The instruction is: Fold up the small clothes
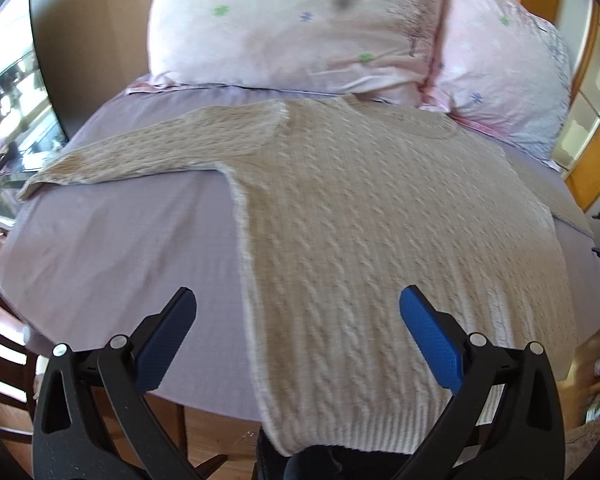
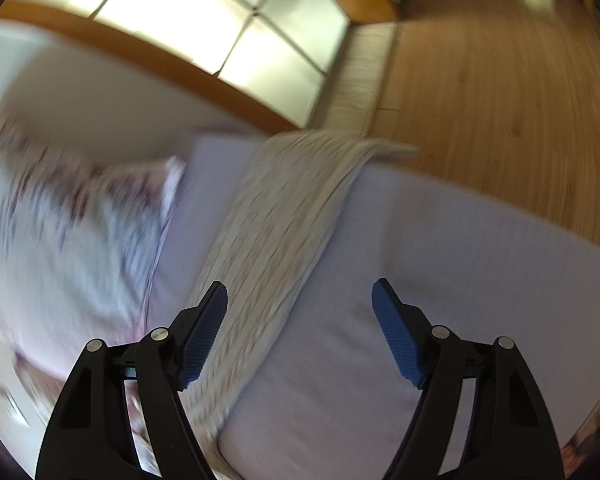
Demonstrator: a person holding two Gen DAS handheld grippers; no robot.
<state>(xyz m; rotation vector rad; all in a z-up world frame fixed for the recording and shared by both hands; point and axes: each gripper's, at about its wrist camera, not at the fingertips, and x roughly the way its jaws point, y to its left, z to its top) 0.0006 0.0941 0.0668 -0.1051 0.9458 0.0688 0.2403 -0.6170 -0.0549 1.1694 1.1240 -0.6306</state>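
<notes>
Beige sweater (image 1: 364, 232) spread flat on the bed (image 1: 120, 240), one sleeve (image 2: 276, 240) stretched toward the floor (image 2: 500, 100), pillows (image 1: 292, 28) beyond. Left gripper (image 1: 298, 312) wide open above the hem, empty. Right gripper (image 2: 300, 304) wide open, empty.

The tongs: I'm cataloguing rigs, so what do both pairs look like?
Both the left tongs and right tongs match: matte black plastic arms with cut-out slots, round silver pivot pins, and blue ribbed pads on the fingers. No cables, markings or sleeves are visible.
</notes>
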